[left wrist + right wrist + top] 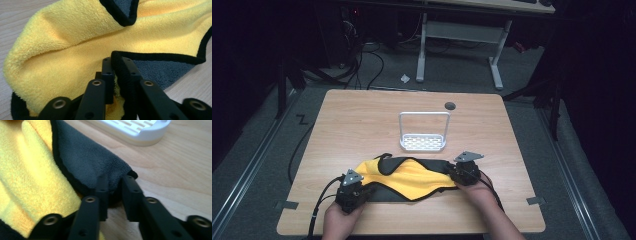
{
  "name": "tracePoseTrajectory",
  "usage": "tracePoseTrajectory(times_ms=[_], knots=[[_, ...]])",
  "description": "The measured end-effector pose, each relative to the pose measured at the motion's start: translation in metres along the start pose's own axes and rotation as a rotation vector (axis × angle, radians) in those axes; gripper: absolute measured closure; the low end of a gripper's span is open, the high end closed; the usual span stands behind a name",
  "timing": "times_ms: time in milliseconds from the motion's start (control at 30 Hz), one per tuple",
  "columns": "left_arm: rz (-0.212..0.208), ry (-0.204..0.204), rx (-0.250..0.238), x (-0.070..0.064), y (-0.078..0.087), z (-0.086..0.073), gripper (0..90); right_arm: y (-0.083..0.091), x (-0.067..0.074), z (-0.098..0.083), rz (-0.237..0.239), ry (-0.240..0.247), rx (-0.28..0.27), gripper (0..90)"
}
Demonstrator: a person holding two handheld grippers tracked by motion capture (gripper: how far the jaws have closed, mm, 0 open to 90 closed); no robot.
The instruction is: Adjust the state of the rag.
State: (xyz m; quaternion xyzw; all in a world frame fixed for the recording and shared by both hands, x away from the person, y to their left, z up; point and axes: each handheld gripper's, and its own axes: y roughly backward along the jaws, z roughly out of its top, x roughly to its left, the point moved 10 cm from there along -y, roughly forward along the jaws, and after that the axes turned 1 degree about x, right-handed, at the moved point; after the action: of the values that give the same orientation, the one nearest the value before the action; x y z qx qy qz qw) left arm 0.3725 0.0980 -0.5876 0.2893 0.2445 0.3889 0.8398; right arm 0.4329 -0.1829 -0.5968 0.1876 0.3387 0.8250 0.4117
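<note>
You have both corners pinched: your left gripper (353, 186) and right gripper (462, 171) clamp the yellow-and-grey cloth (404, 178), lying rumpled at the table's (362, 120) near edge, probably still to fold.

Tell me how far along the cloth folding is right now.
Done: the cloth is partly folded, yellow side over grey. In hand: the left tool pinches the black-trimmed edge, and the right tool is shut on a grey corner, one at each end of the cloth. Left: probably bring those ends across and flatten the fold, which is bunched and uneven. The white rack behind stands apart, untouched.
</note>
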Motion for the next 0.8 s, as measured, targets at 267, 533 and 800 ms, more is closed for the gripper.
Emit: tracePoseTrajectory(times_ms=[267, 533, 800], knots=[[-0.029, -0.026, -0.001, -0.002, 0.003, -0.001, 84.7, 0.011, -0.019, -0.005, -0.070, 0.004, 0.009, 83.2], [-0.059, -0.049, 0.030, -0.001, 0.000, -0.006, 84.9, 0.041, -0.077, -0.028, -0.256, -0.066, -0.002, 83.1], [-0.133, -0.028, 0.032, -0.009, 0.012, -0.018, 67.1, 0.048, -0.092, -0.033, -0.281, -0.090, -0.017, 78.7]])
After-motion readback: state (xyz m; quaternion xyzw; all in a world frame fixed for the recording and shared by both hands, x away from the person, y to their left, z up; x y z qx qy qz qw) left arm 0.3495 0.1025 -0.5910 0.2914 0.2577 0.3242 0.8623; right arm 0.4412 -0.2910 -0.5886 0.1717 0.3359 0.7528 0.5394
